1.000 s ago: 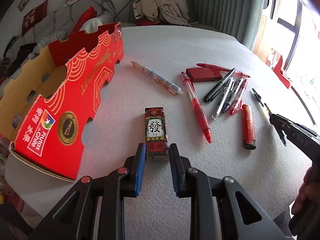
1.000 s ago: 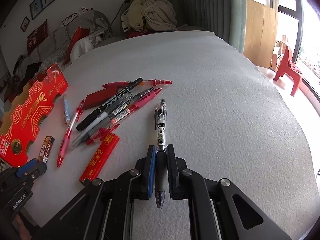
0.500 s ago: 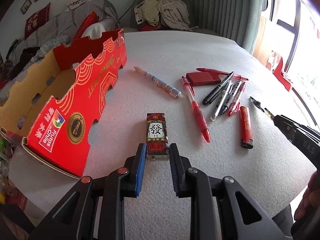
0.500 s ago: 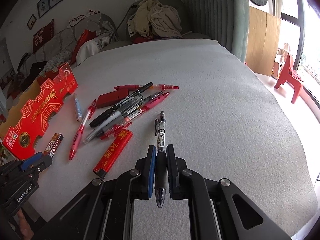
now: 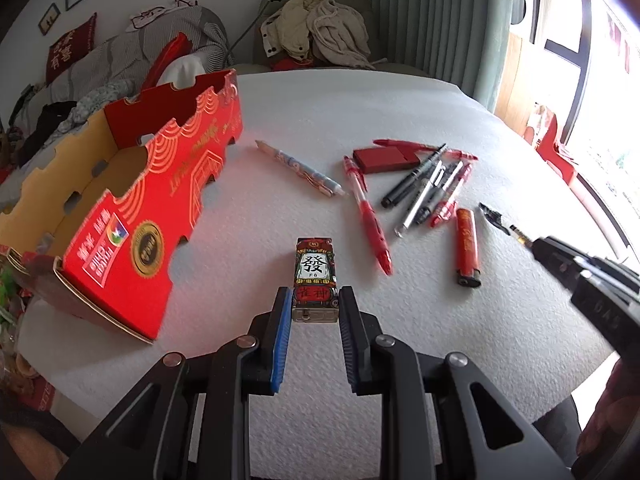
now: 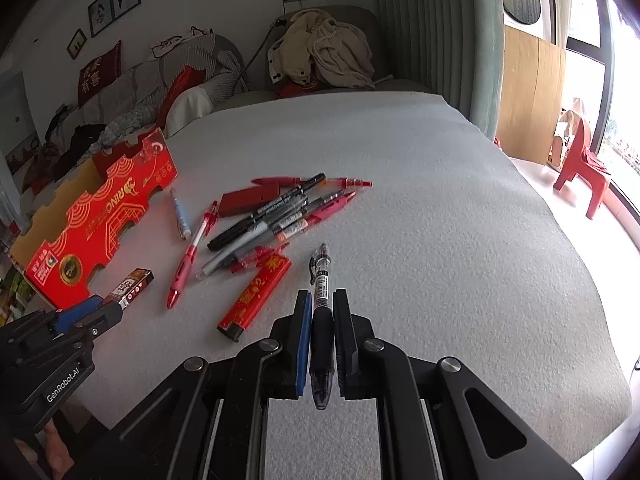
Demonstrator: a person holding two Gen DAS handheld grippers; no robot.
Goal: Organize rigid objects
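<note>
White textured surface [image 5: 400,112] carries a pile of pens [image 5: 424,188], a red lighter [image 5: 466,246] and a red cardboard box [image 5: 132,200]. Left gripper [image 5: 314,312] fingers narrowly bracket a mahjong-print lighter [image 5: 315,278], contact unclear. Right gripper [image 6: 323,320] fingers clamp a black gel pen [image 6: 321,280].

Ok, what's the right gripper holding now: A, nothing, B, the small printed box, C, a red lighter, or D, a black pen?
D: the right gripper is shut on the black pen, whose barrel runs between its pads; the red lighter lies on the table.
</note>
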